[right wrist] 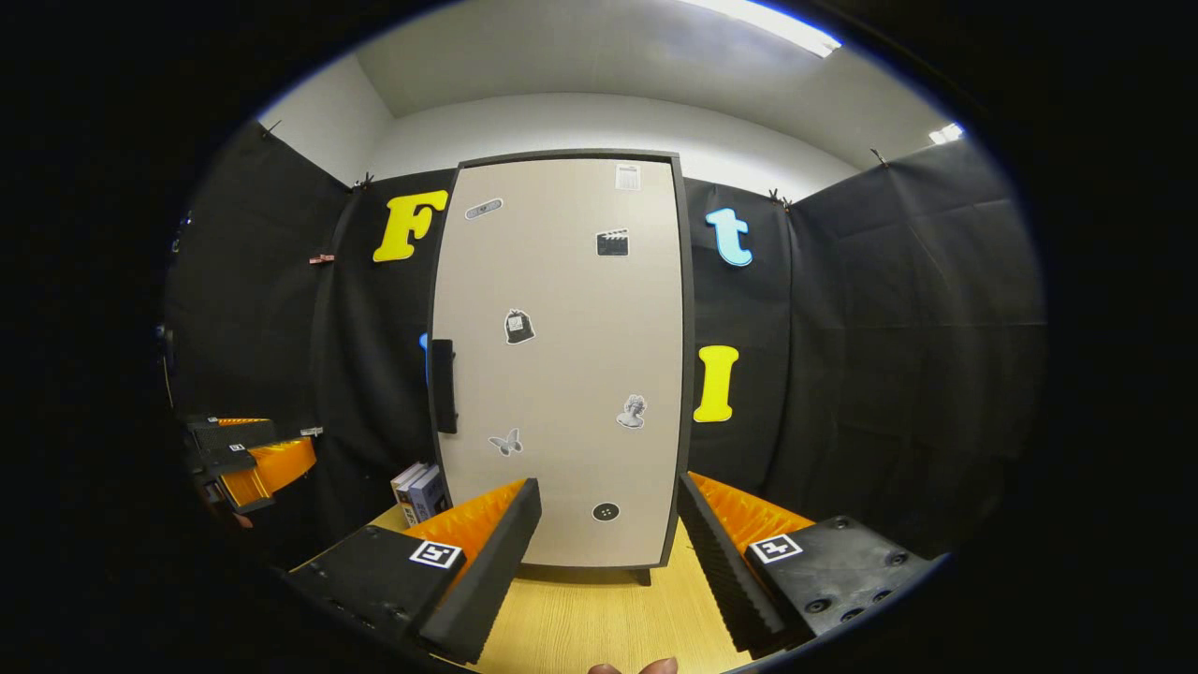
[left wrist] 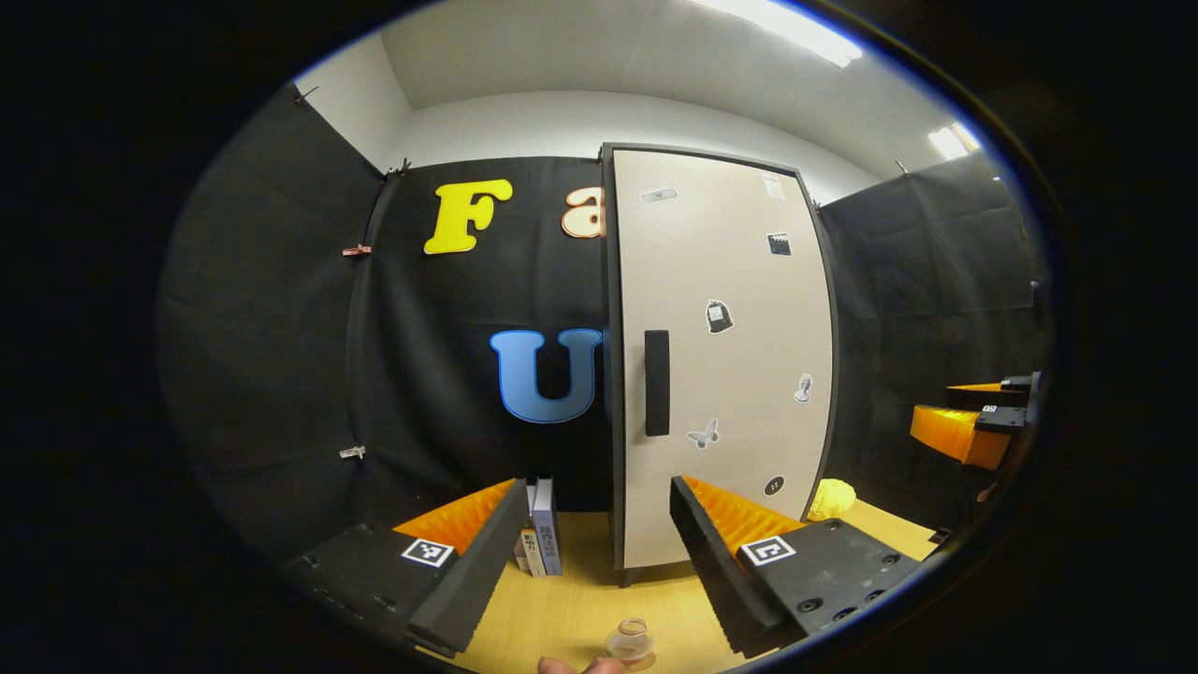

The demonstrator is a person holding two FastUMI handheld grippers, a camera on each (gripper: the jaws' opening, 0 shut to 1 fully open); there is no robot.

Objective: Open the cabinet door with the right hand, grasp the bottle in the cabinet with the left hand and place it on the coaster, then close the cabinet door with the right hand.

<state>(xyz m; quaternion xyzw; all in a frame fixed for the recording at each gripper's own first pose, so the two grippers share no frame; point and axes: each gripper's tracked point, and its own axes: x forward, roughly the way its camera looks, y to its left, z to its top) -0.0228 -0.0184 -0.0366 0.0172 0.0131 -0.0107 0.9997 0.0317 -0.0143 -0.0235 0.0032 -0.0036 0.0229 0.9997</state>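
both tongs, left [left wrist: 590, 552] and right [right wrist: 608, 552], are held wide apart before the closed cabinet door [right wrist: 562, 365], with a small bottle [left wrist: 629, 642] seen on the desk [left wrist: 580, 599] beneath the left tongs.

Left claw [left wrist: 591, 552] — ridged finger faces, square coded tags, screwed blocks, right claw [right wrist: 606, 552] alike

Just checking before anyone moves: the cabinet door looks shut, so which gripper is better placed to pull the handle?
Right. The right gripper faces the closed cabinet door squarely, open, with the handle just left of it.
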